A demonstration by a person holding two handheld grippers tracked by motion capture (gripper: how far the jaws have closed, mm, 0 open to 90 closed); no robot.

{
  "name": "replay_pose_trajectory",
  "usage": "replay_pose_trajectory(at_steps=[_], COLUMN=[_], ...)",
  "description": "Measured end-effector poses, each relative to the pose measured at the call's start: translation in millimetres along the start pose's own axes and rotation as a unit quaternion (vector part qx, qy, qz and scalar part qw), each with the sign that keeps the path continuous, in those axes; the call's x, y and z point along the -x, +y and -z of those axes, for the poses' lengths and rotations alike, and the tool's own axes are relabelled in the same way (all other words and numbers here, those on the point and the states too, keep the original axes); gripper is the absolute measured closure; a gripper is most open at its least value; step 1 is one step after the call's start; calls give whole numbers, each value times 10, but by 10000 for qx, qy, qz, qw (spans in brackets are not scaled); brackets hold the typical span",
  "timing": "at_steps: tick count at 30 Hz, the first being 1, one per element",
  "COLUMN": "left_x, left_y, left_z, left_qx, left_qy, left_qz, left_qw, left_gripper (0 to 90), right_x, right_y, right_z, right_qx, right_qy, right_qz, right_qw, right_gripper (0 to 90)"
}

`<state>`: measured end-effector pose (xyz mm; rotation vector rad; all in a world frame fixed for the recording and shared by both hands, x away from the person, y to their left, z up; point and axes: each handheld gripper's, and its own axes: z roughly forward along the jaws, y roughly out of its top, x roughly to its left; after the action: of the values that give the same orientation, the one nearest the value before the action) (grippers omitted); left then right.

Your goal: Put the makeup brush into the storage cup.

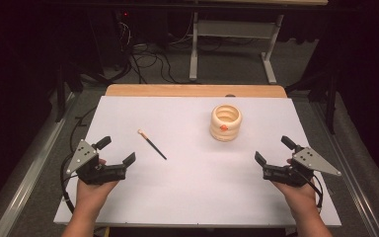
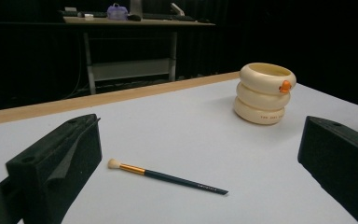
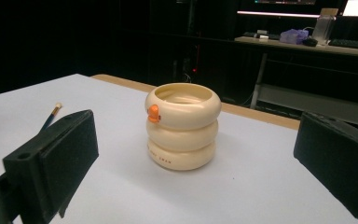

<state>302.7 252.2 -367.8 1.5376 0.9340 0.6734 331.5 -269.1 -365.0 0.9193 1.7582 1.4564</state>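
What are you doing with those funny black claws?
A person holds a claw-like gripper in each hand at a white table. The left gripper and the right gripper are both open and hold nothing. A small makeup brush lies flat on the table in front of the left gripper. A cream ring-shaped cup with an orange spot stands upright ahead of the right gripper. Nothing has been picked up yet.

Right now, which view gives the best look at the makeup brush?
The left gripper view: the brush lies full length between that claw's jaws, with pale tip, gold ferrule and dark handle clear. The high view shows it small and thin. The right gripper view catches just its tip end behind a jaw.
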Motion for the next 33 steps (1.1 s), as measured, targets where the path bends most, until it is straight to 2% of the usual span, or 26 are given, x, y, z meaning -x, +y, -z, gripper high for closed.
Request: replay_pose_trajectory(at_steps=[22, 26, 29, 33], left_x=[6, 9, -17, -36], left_y=[-4, -19, -53, -76], left_z=[-4, -23, -52, -63], left_qx=[12, -86, -270, -340], left_qy=[-37, -105, -92, -53], left_qz=[-34, -74, 38, 83], left_qw=[10000, 9999, 9996, 9994], left_gripper=[5, 6, 6, 6], right_x=[-6, -7, -7, -4], right_y=[7, 5, 5, 5], right_z=[6, -1, -4, -3], right_qx=[21, 16, 3, 18], right_qy=[108, 105, 110, 110], right_qz=[39, 46, 37, 45], right_qw=[9999, 9999, 9999, 9999], right_gripper=[11, 11, 11, 11])
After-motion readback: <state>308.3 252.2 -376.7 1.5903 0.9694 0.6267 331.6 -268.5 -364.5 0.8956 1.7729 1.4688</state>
